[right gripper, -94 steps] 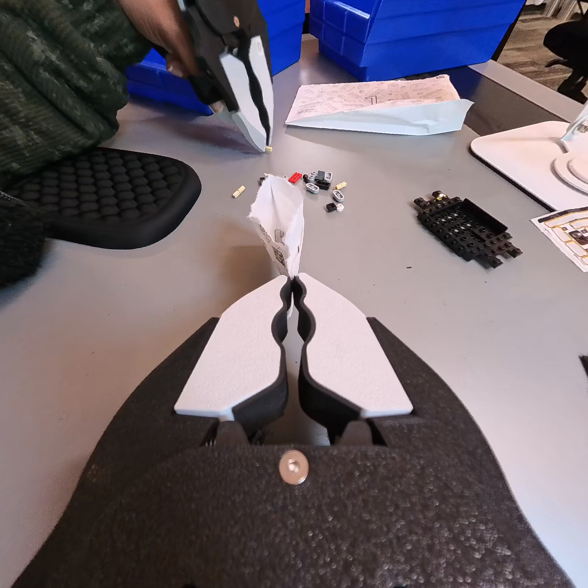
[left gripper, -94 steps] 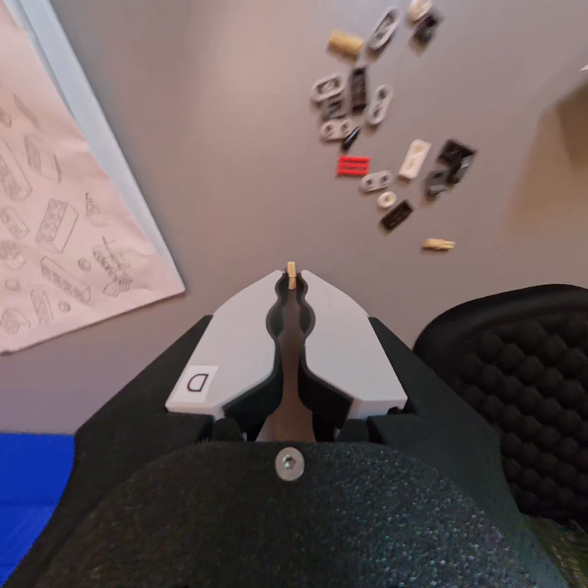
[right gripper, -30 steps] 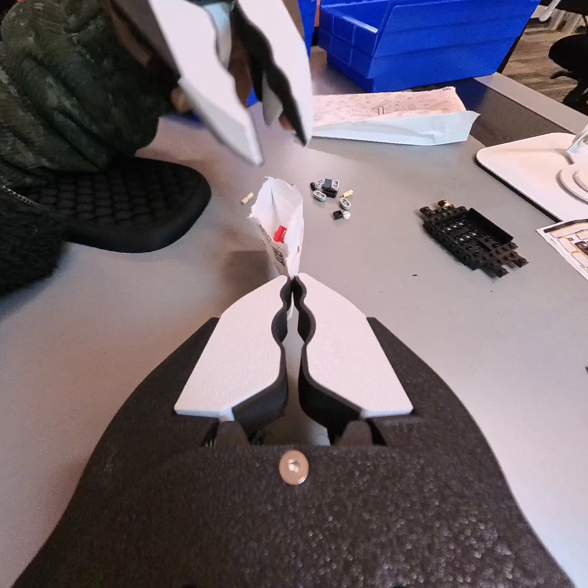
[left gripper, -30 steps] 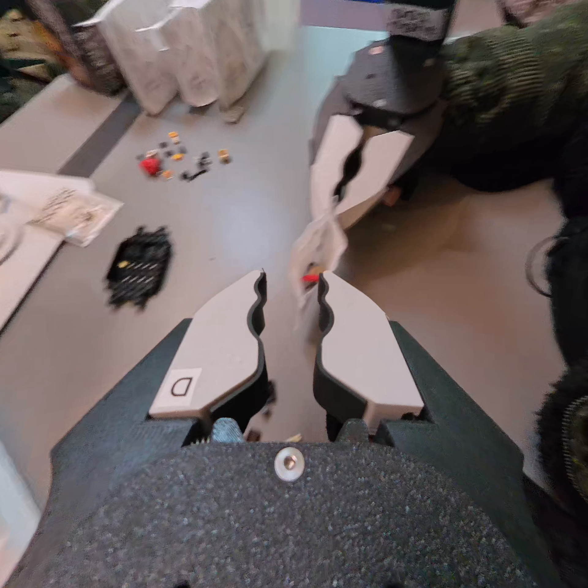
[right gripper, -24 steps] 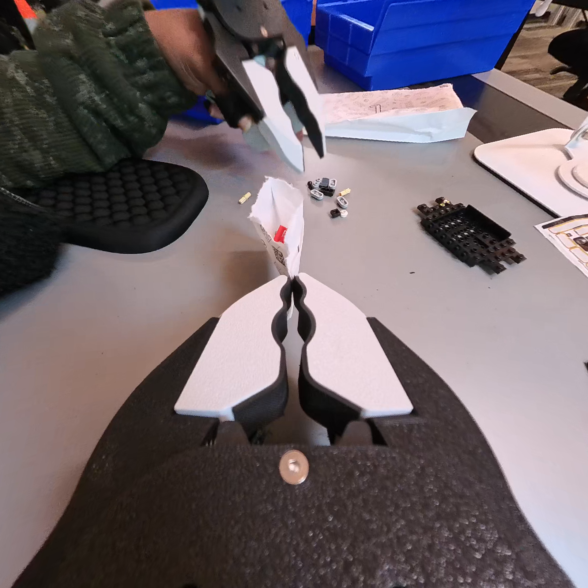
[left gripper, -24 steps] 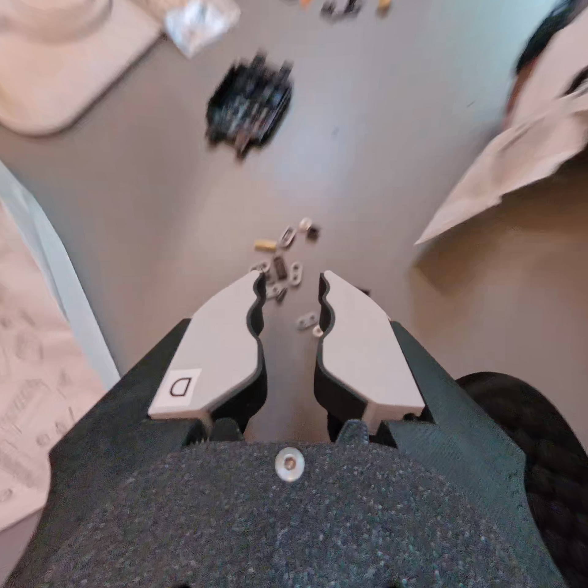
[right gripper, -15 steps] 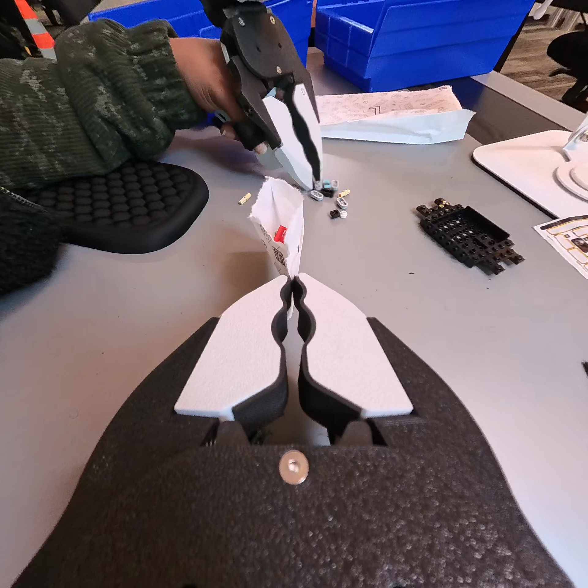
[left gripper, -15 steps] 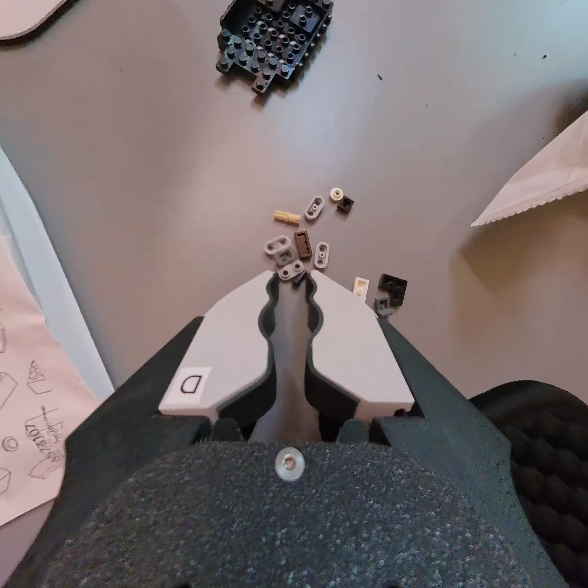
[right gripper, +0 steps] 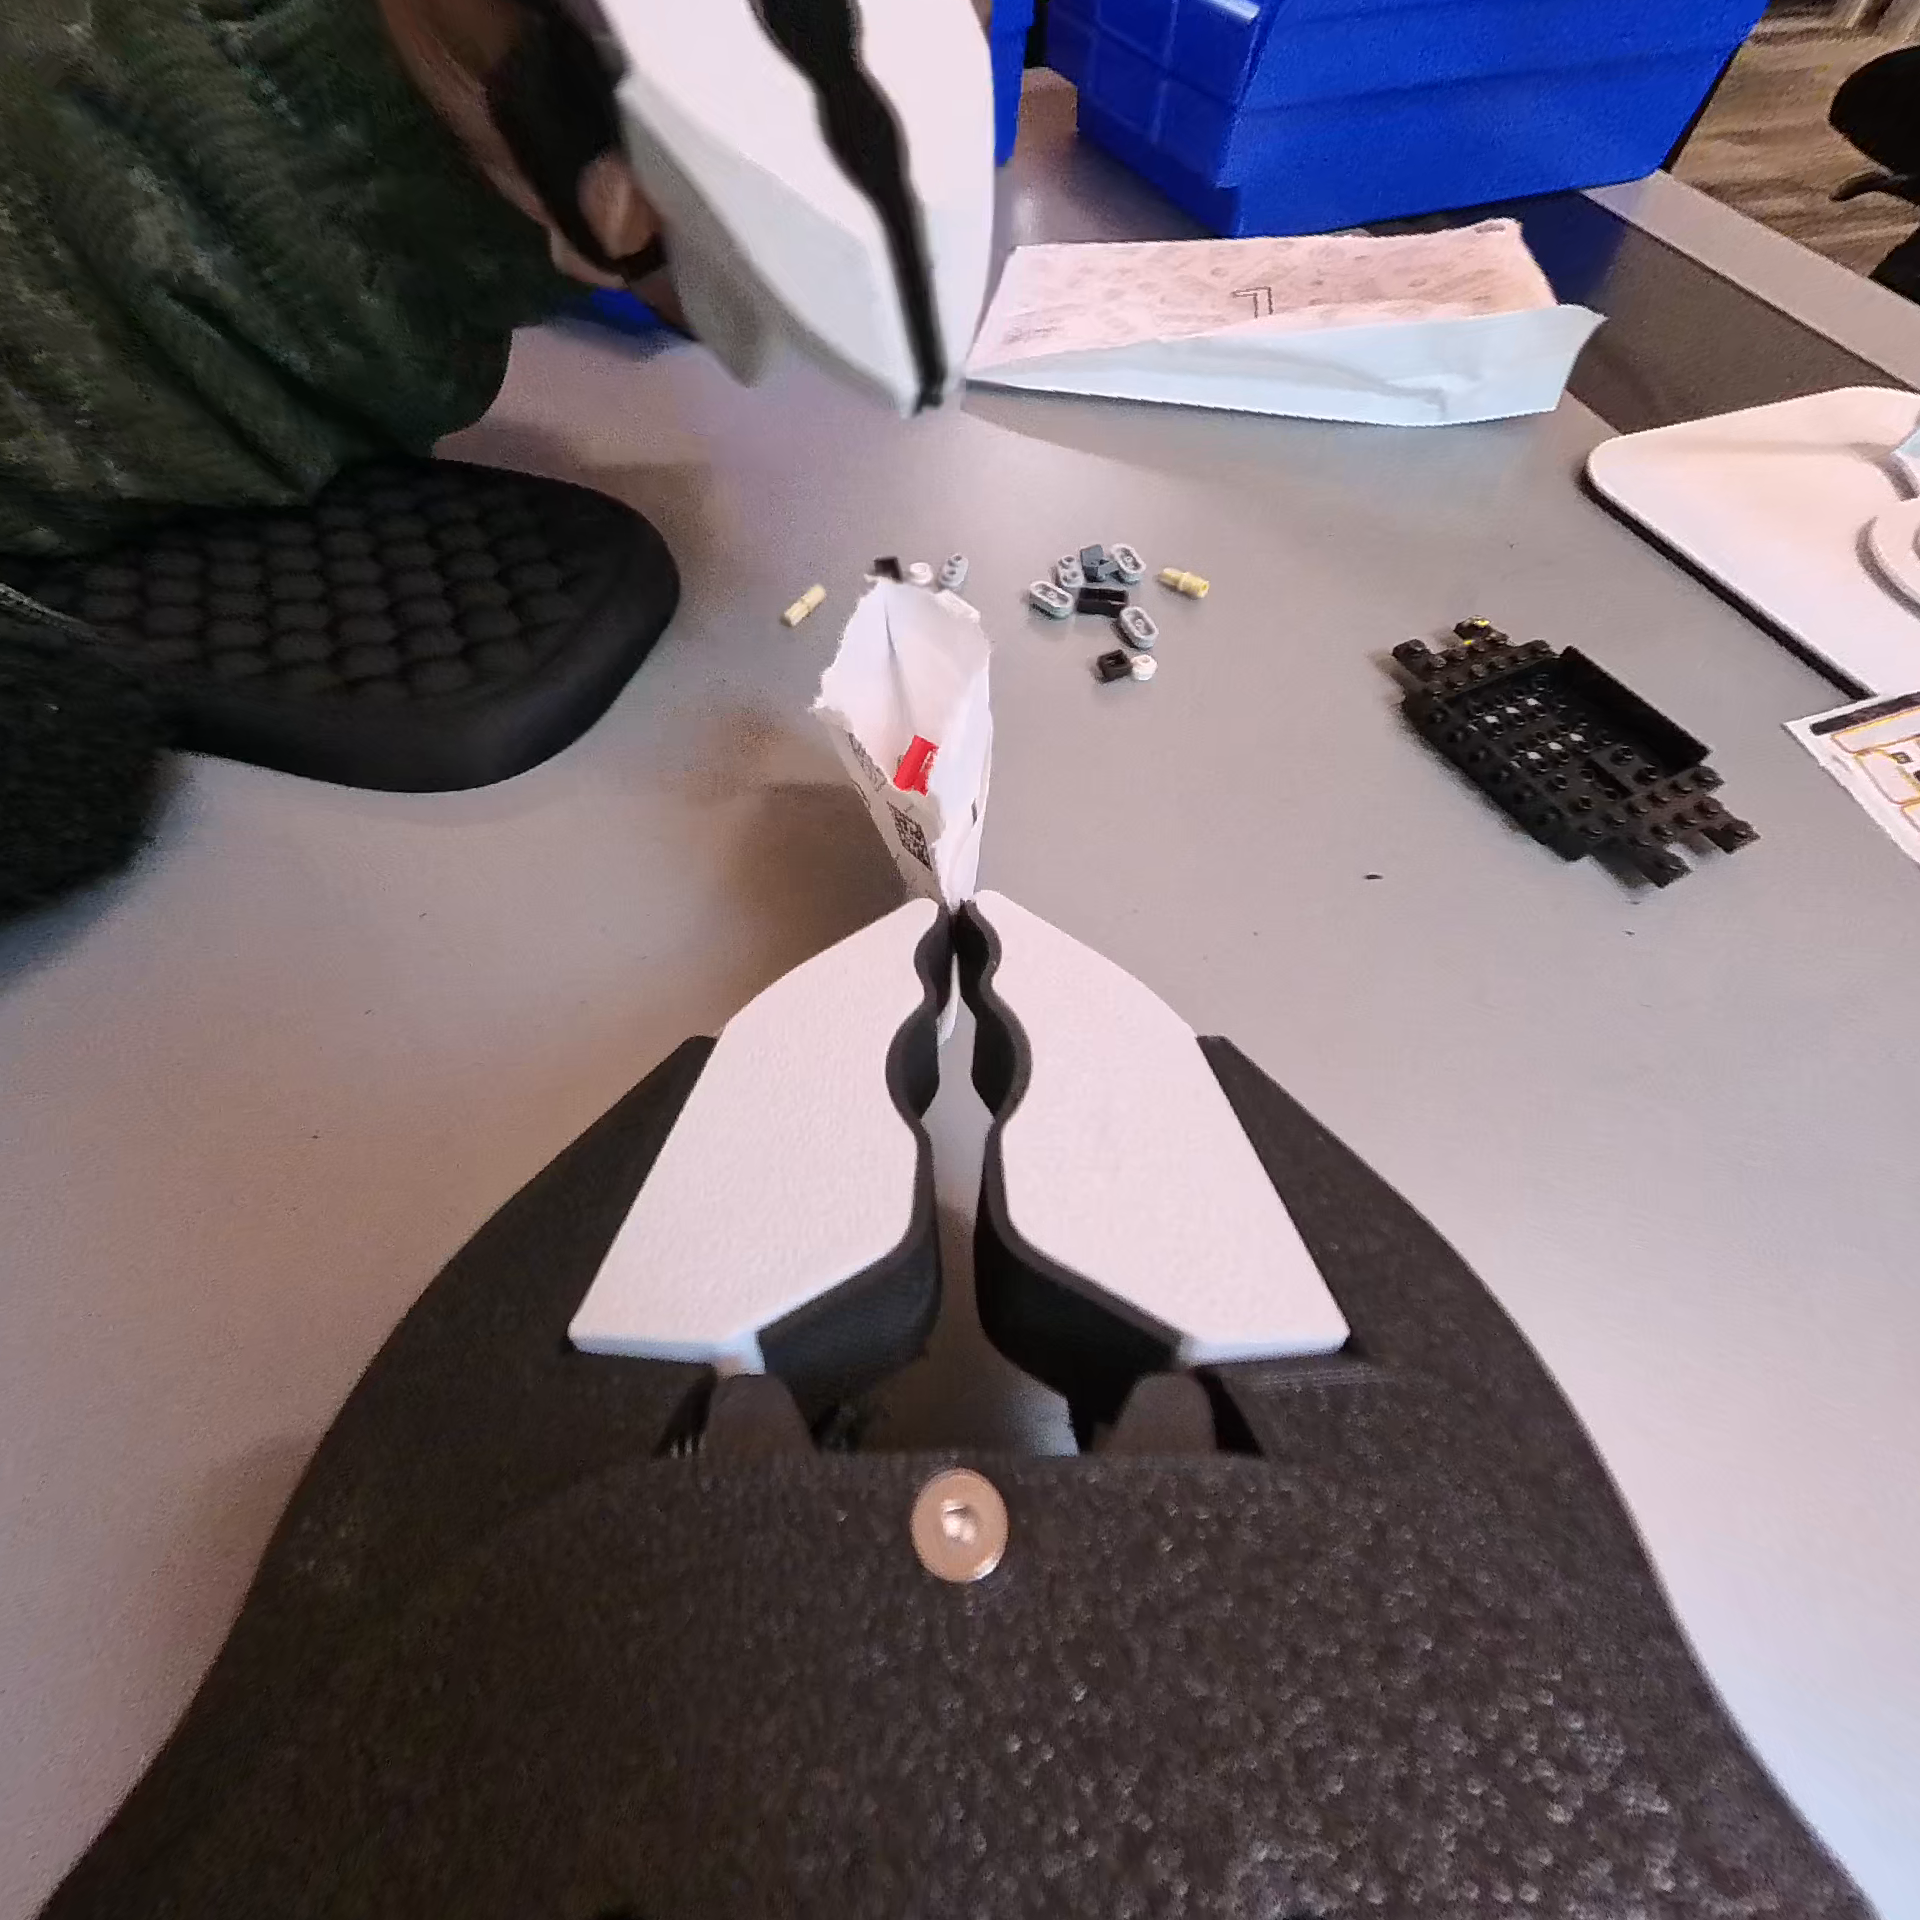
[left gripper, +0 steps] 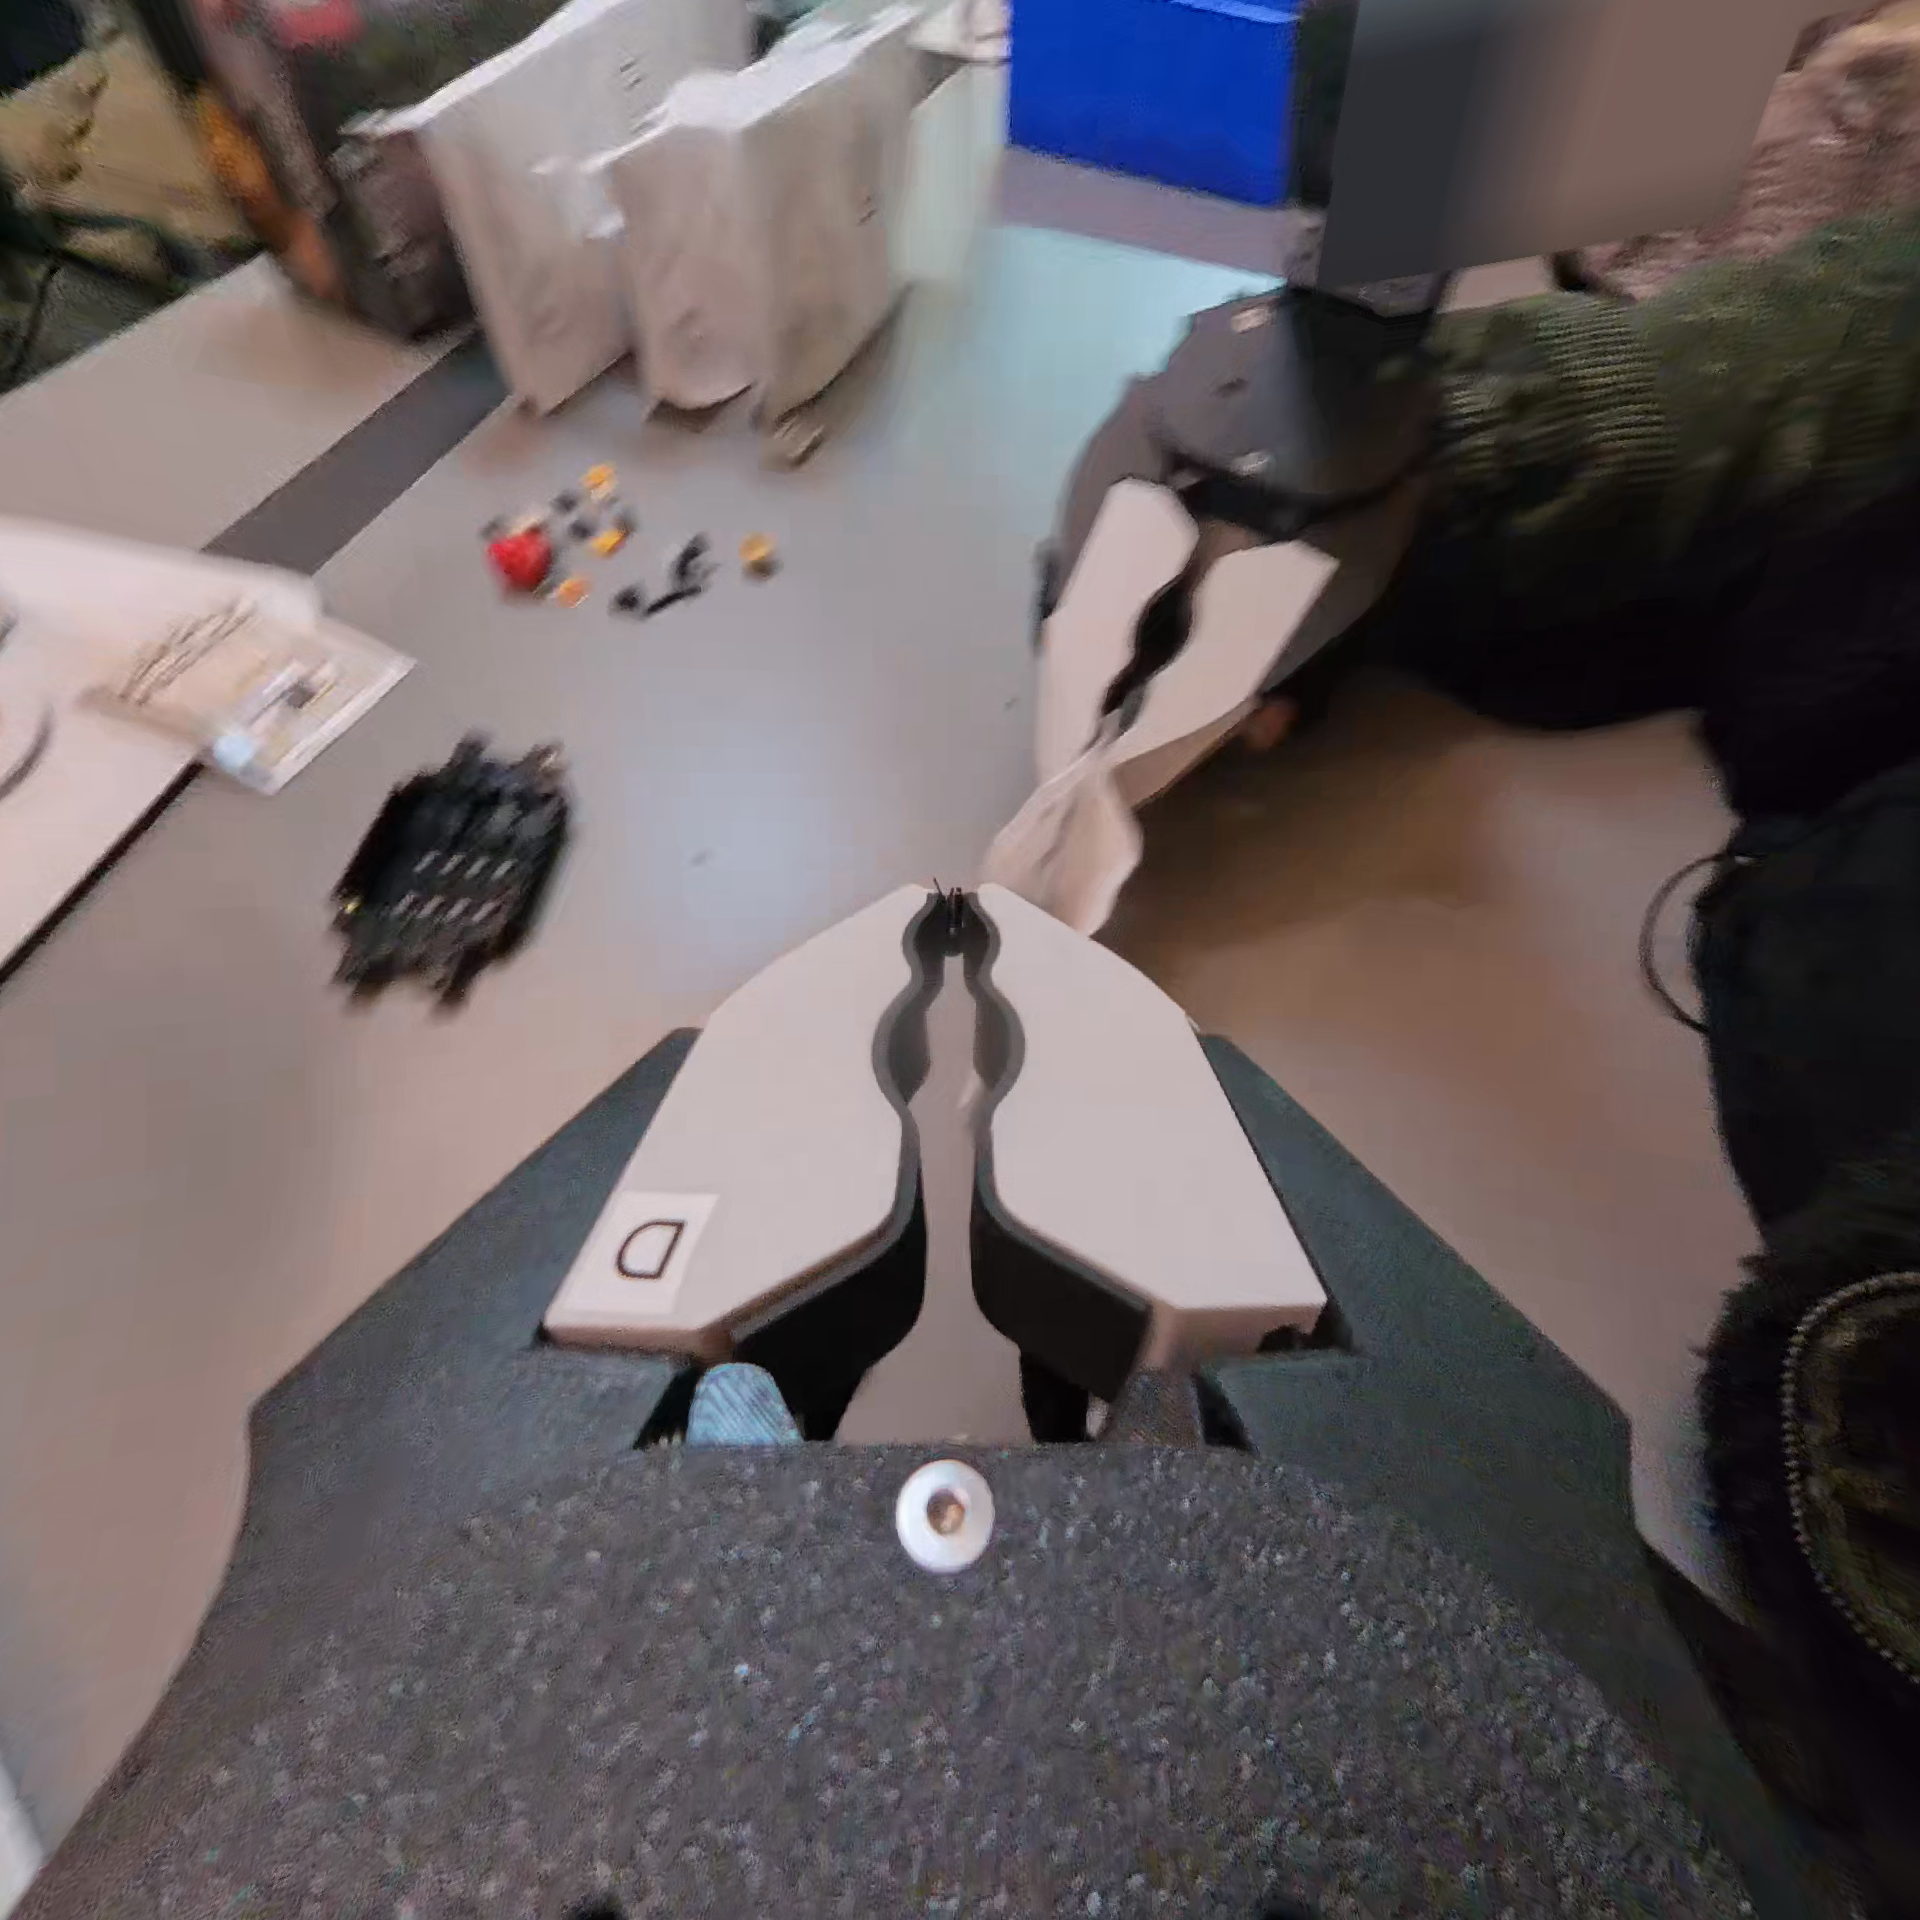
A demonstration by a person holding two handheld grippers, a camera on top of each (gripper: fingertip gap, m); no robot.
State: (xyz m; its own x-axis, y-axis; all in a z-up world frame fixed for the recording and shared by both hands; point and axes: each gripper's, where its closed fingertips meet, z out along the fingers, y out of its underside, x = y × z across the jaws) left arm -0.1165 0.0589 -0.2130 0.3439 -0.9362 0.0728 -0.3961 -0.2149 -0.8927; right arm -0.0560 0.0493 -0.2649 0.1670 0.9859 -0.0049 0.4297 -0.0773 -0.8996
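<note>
My right gripper (right gripper: 954,909) is shut on the bottom edge of a small torn white paper bag (right gripper: 920,686) and holds it mouth-up over the grey table. A red piece (right gripper: 914,764) lies inside the bag. My left gripper (left gripper: 951,894) is shut on a tiny dark piece (left gripper: 948,906) at its tips. In the right wrist view the left gripper (right gripper: 925,400) hovers above and behind the bag's mouth. The left wrist view shows the right gripper (left gripper: 1112,732) and the bag (left gripper: 1065,842) just beyond my left fingertips.
Small grey, black and tan pieces (right gripper: 1101,603) lie behind the bag. A black studded plate (right gripper: 1558,748) sits to the right, a black pad (right gripper: 364,623) to the left. Blue bins (right gripper: 1351,83), a flat paper bag (right gripper: 1299,322) and a white tray (right gripper: 1766,499) stand farther back. Some 9 cm of space lies between my two pairs of fingers.
My left gripper let go of a tan pin, went open to the loose pieces, shut on a small dark one and rose toward the bag. The right gripper has held the bag still.
</note>
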